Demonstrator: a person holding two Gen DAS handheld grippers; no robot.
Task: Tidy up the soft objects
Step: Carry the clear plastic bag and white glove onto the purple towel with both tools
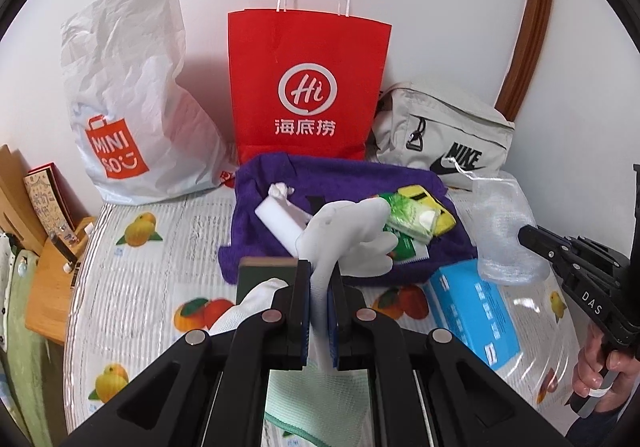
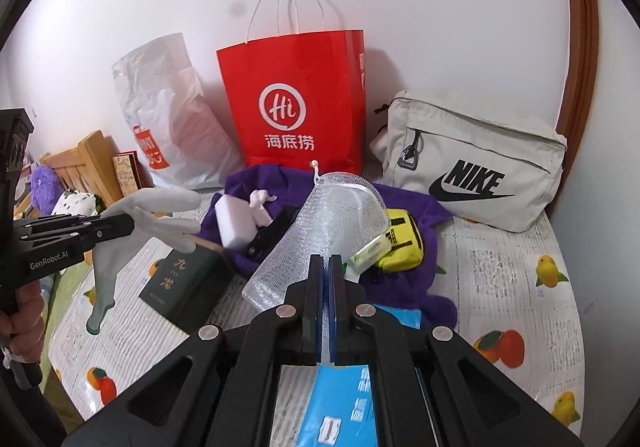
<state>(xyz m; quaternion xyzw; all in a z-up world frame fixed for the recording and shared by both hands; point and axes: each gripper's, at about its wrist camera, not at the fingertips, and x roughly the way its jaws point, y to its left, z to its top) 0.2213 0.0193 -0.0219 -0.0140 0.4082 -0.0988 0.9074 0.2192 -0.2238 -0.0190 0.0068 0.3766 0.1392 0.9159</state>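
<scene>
On the fruit-print table, before the red paper bag, the left gripper clamps a white glove; the right gripper pinches a clear mesh pouch above the purple cloth

Your left gripper points forward and down, its jaws pinched together on a white glove that hangs free of the table. Your right gripper tilts down likewise, jaws pressed onto a clear mesh pouch, lifted. Your right hand wraps its handle; your left hand grips the other.
</scene>
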